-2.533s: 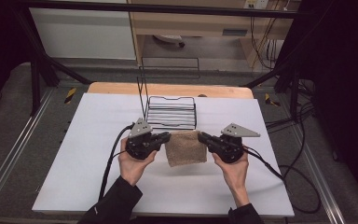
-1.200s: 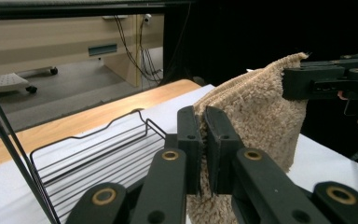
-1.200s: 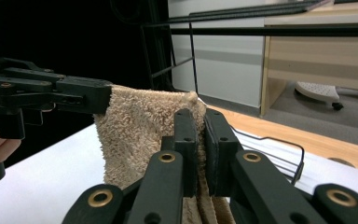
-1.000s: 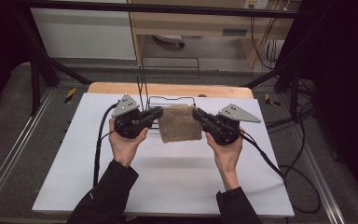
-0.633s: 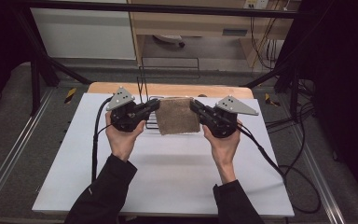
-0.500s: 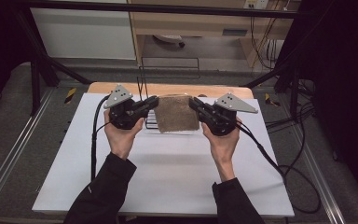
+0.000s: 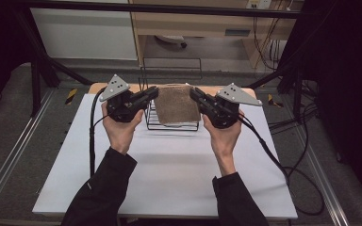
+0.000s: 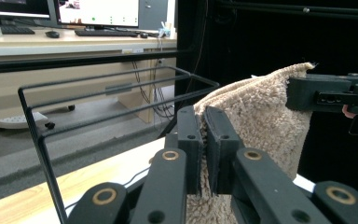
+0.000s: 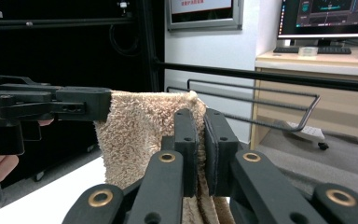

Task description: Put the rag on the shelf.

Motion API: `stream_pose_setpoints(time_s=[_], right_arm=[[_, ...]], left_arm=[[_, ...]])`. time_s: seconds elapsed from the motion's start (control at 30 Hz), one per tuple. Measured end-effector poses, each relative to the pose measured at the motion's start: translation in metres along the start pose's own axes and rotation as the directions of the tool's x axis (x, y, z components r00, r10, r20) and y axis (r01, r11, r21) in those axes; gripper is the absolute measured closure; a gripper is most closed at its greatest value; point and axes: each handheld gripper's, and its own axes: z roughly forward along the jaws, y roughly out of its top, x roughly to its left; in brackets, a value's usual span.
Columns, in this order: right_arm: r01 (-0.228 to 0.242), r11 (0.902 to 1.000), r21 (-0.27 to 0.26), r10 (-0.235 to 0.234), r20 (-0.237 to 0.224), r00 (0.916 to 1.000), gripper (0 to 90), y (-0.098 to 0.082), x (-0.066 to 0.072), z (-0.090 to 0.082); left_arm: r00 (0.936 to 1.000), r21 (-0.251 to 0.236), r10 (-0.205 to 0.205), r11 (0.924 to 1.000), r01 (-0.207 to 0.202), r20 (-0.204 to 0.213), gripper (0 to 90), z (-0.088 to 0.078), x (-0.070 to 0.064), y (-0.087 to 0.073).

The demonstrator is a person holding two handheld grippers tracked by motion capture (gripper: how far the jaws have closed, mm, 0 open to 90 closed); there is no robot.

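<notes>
A folded brown towel point(image 7: 175, 104) hangs stretched between my two grippers above the black wire rack point(image 7: 172, 123) at the back of the table. My left gripper point(image 7: 153, 92) is shut on the towel's left top corner; its own view has the pile point(image 8: 256, 121) pinched between the pads. My right gripper point(image 7: 194, 93) is shut on the right top corner, where the cloth point(image 9: 140, 130) runs across to the other gripper. The rack's tall wire back point(image 8: 98, 95) rises beyond the towel.
The white table top point(image 7: 169, 179) spreads in front of the rack, with a wooden strip point(image 7: 96, 87) along its far edge. Cables point(image 7: 283, 165) trail off the right side. A desk with monitors point(image 9: 326, 18) stands farther off.
Both hands have lifted the towel off the table and carried it away from the person, until it hangs over the wire rack. The grip on both corners is unchanged.
</notes>
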Motion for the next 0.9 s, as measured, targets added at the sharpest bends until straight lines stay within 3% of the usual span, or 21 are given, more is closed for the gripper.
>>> stream_pose_setpoints(time_s=[0.9], right_arm=[[0.032,0.9973,-0.066,-0.03,0.036,0.9989,85.2,0.041,-0.001,0.016]], left_arm=[[0.9995,-0.058,0.017,0.9981,-0.019,-0.025,85.1,0.008,0.013,0.042]])
